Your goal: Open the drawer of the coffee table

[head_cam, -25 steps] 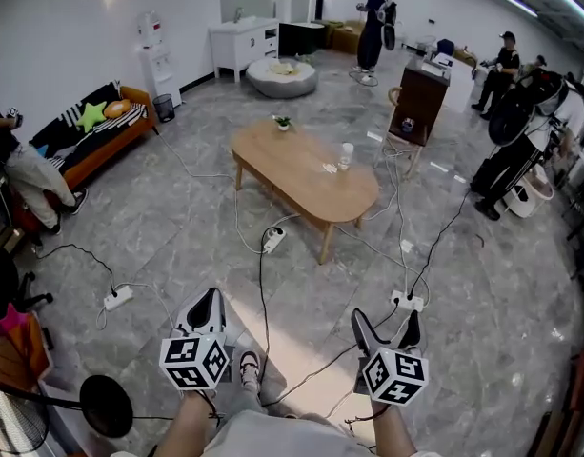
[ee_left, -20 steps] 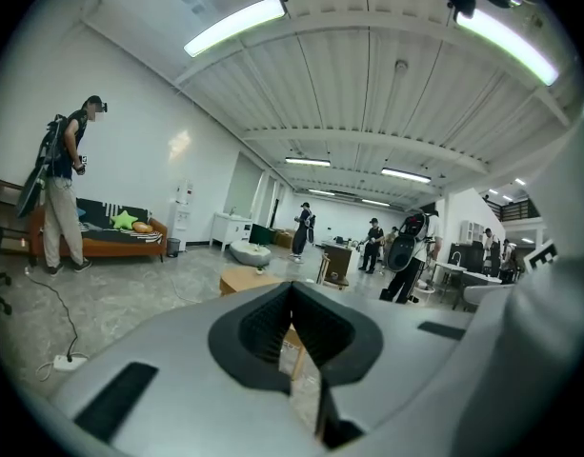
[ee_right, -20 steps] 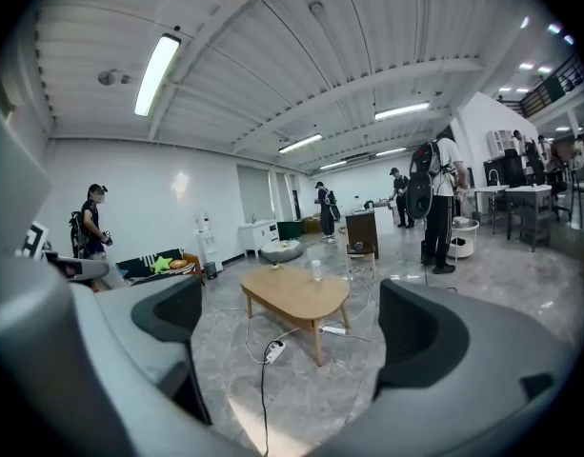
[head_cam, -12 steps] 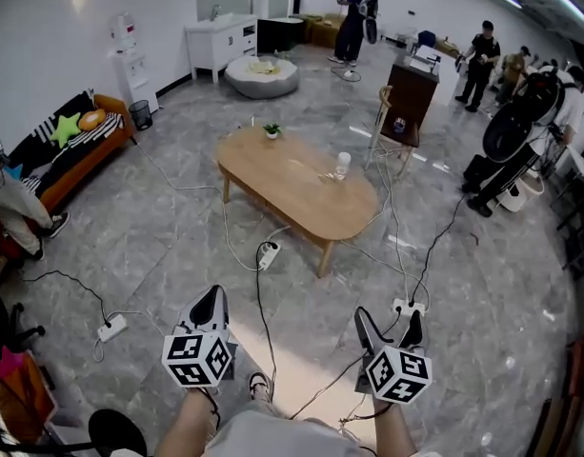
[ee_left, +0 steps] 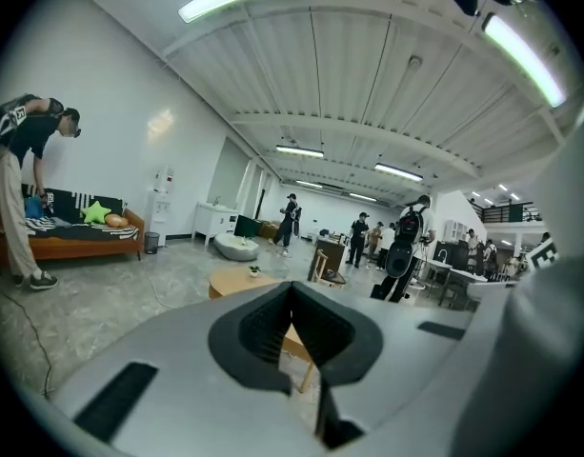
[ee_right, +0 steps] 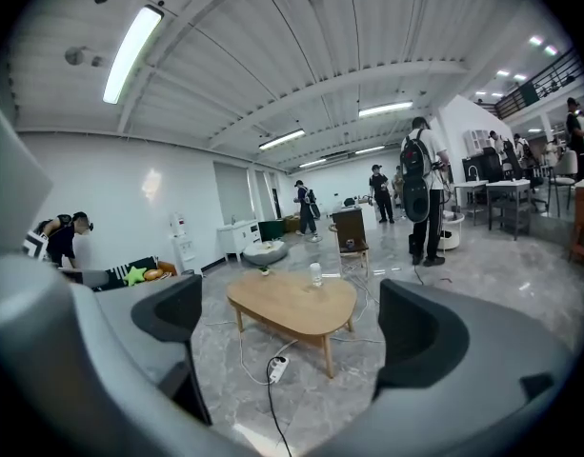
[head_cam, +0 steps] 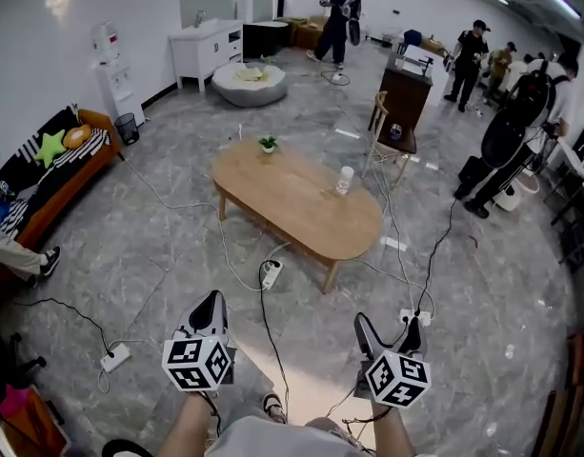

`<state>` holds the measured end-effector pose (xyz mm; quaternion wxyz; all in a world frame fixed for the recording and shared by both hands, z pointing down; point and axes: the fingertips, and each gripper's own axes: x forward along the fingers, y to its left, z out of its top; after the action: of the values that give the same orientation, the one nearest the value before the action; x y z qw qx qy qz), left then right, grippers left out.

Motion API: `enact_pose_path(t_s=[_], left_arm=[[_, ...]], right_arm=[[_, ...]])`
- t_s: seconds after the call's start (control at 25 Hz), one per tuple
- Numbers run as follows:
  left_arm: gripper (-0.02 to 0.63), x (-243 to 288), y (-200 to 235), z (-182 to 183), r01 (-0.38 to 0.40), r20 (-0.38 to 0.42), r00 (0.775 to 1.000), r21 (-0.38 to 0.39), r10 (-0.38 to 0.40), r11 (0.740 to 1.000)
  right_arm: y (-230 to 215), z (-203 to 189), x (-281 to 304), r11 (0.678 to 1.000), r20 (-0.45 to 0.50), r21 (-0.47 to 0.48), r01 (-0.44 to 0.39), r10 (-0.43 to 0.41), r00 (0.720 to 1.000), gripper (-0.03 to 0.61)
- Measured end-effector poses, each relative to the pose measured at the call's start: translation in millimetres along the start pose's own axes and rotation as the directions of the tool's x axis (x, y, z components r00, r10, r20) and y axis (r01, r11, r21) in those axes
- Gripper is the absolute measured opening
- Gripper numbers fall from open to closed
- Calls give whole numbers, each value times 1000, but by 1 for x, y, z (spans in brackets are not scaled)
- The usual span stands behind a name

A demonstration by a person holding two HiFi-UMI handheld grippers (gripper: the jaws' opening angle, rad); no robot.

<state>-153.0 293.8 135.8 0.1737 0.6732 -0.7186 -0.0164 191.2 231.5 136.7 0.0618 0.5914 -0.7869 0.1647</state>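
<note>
Coffee table (head_cam: 293,209) with cup (head_cam: 345,180), potted plant (head_cam: 267,145)

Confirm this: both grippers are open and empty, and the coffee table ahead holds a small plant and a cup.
Only the right gripper is open; the left gripper view shows the left gripper shut, jaws together. Both are empty, and the coffee table ahead holds a small plant and a cup.
</note>
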Motion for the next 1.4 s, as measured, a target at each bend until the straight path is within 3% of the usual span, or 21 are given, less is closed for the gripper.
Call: enact_pose_path(t_s=[0.36, 0.6, 1.08, 1.4], left_arm=[[-6, 39, 19, -16, 27, -65, 997, -21, -28, 999], [-6, 84, 25, -6, 35, -76, 997, 5, -34, 999], [-6, 247, 5, 54, 74, -72, 995, 90, -67, 993], [-6, 342, -4, 65, 71, -94, 994, 74, -64, 995]], right_arm=[[0, -7, 30, 998, -44, -9, 66, -66, 997, 584], [-7, -2, 75, 997, -43, 20, 75, -74, 996, 584], [-30, 49, 230, 994, -13, 93, 49, -48, 999, 584], [-58, 71, 310, 994, -36, 93, 65, -62, 997, 584]])
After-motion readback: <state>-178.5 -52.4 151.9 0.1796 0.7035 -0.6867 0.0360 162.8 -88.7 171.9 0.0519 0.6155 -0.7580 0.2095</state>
